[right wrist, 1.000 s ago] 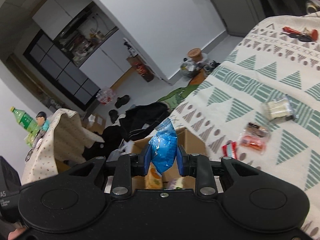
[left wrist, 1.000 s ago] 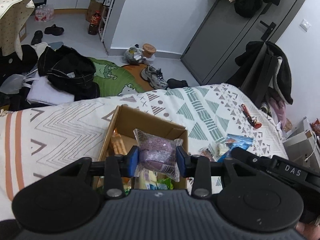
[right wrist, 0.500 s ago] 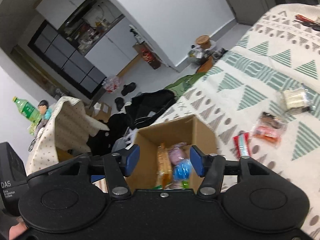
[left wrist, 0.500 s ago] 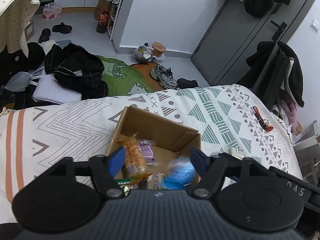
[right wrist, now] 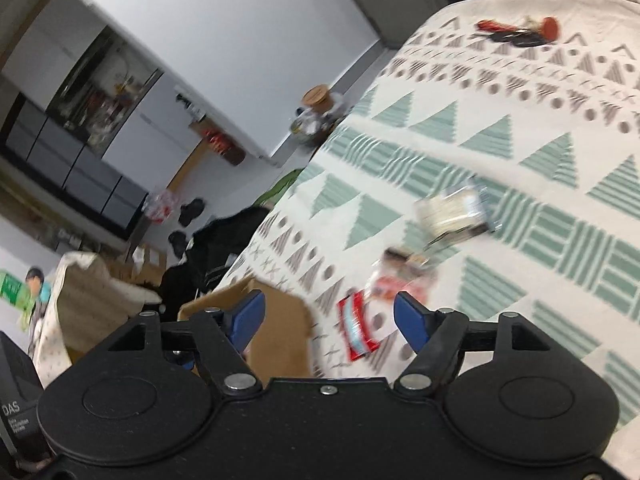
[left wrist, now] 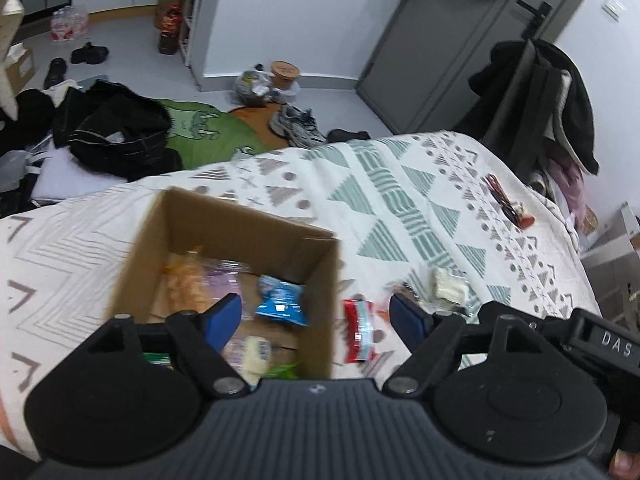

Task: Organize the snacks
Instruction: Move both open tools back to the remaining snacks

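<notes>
A cardboard box [left wrist: 248,216] sits on the patterned bedspread [left wrist: 400,200] and holds several snacks, among them a blue packet [left wrist: 282,300], a purple packet [left wrist: 220,280] and an orange one [left wrist: 186,284]. My left gripper [left wrist: 316,316] is open and empty above the box's right wall. My right gripper [right wrist: 328,316] is open and empty, right of the box [right wrist: 276,340]. A red packet [left wrist: 358,334] lies just right of the box; it also shows in the right wrist view [right wrist: 357,330]. A red-brown packet [right wrist: 402,276] and a white packet [right wrist: 456,212] lie farther out.
A red-handled tool [right wrist: 516,30] lies near the bed's far edge. Clothes [left wrist: 116,132], shoes [left wrist: 298,124] and a green rug [left wrist: 208,132] cover the floor beyond the bed. A chair draped with coats [left wrist: 544,108] stands at the right.
Both grippers opened and dropped the purple and blue packets into the box. Since then both have swung right, toward the loose packets on the bedspread.
</notes>
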The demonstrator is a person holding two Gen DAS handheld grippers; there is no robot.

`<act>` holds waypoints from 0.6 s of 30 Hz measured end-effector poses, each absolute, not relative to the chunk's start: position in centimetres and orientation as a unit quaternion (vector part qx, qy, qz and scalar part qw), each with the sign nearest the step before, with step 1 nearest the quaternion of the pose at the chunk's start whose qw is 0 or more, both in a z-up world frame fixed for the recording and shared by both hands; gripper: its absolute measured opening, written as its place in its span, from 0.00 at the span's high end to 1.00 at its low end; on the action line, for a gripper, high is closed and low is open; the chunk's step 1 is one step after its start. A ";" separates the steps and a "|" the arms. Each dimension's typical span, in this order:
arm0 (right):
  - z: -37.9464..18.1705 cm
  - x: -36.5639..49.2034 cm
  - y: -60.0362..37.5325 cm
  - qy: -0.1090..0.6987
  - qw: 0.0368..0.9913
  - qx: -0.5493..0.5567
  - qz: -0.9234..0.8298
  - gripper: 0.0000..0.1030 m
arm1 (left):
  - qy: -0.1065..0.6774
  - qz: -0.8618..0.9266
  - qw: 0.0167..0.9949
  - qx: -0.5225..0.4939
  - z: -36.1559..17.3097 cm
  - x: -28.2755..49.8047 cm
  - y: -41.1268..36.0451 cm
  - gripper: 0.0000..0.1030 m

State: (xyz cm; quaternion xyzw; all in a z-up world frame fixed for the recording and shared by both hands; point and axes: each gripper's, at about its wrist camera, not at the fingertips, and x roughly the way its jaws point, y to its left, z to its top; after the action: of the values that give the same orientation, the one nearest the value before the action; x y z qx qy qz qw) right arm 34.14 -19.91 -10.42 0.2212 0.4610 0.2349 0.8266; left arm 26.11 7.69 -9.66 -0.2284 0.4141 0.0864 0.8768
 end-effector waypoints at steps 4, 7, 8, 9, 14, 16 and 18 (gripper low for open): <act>-11.3 35.2 -22.1 0.462 0.827 0.243 0.209 0.31 | 0.422 0.069 0.879 -0.213 -9.9 27.7 5.8 0.22; -11.9 36.0 -23.3 0.464 0.826 0.255 0.191 0.31 | 0.425 0.057 0.878 -0.215 -10.1 28.8 4.4 0.22; -12.1 36.2 -23.7 0.464 0.826 0.261 0.187 0.31 | 0.426 0.053 0.878 -0.213 -10.2 29.1 3.8 0.22; -12.3 36.4 -24.0 0.464 0.825 0.265 0.184 0.31 | 0.427 0.052 0.878 -0.210 -10.3 29.3 3.3 0.22; -13.1 37.6 -25.8 0.459 0.822 0.294 0.165 0.31 | 0.437 0.041 0.874 -0.208 -11.2 31.0 1.3 0.23; -13.7 38.1 -26.4 0.461 0.818 0.305 0.158 0.31 | 0.440 0.038 0.873 -0.205 -11.6 31.8 0.5 0.23; -14.3 38.5 -26.8 0.464 0.815 0.313 0.151 0.31 | 0.442 0.039 0.873 -0.204 -12.1 32.4 -0.2 0.25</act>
State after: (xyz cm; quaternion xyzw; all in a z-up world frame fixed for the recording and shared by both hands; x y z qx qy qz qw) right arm 38.54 -26.81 -14.26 0.3130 0.4636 0.1511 0.8150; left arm 32.43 -0.20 -12.07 -0.2040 0.4419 0.0391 0.8727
